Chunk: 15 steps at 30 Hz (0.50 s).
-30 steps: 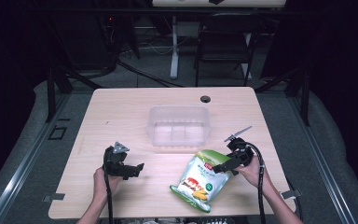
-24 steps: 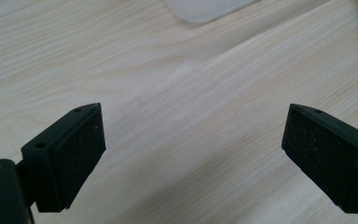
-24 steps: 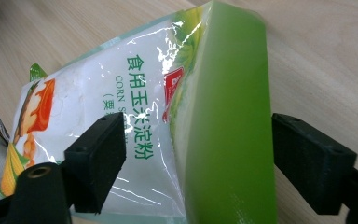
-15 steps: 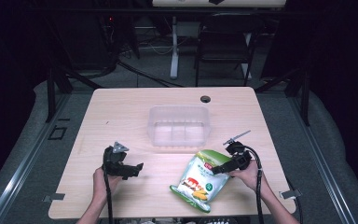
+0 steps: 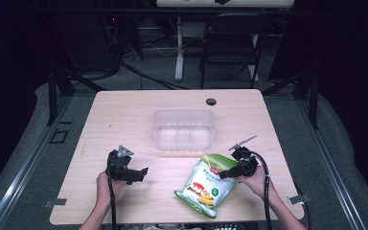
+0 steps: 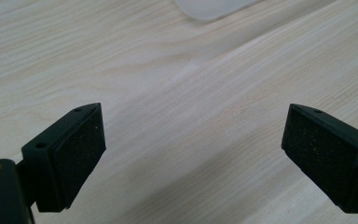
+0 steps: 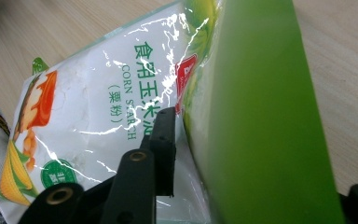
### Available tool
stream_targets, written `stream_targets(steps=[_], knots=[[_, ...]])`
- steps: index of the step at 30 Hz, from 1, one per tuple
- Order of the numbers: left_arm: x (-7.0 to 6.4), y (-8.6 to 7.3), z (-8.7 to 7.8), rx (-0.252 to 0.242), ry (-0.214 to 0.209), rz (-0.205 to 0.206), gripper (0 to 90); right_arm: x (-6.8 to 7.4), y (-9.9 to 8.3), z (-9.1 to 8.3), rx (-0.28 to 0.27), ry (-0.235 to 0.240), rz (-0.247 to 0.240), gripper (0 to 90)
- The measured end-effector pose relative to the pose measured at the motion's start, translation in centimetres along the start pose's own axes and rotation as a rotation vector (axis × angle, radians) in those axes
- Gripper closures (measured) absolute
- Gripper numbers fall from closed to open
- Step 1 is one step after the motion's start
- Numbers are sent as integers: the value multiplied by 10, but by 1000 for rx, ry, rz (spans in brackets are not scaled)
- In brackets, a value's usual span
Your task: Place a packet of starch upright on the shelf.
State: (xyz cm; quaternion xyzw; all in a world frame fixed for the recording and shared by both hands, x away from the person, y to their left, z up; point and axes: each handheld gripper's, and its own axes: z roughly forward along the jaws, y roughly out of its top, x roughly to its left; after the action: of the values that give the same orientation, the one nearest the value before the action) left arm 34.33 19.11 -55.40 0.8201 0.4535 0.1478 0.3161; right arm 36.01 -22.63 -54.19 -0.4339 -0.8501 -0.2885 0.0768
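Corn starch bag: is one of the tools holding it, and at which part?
Yes. The right tool grips the corn starch bag at its green top edge, one jaw on each side of it. The left tool is open and holds nothing.

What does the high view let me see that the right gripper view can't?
High view alone: the clear plastic box standing beyond the bag, the left gripper with its fingers apart over bare wood, the person's hands, and the black chair behind the table.

Right gripper view alone: the bag's printed words CORN STARCH, the corn picture, and the green top edge pinched between the right gripper's black fingers.

Both: the white and green corn starch bag lying on the light wooden table, with the right gripper at its top.
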Motion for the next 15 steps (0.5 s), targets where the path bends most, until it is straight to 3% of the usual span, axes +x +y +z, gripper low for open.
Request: stream_targets(steps=[7,15], knots=[[-4,1,2,10,-1,20,60,-1,-3,-1,-47,37,18,814],[-3,2,2,11,-3,16,60,-2,-4,-2,-46,52,6,893]])
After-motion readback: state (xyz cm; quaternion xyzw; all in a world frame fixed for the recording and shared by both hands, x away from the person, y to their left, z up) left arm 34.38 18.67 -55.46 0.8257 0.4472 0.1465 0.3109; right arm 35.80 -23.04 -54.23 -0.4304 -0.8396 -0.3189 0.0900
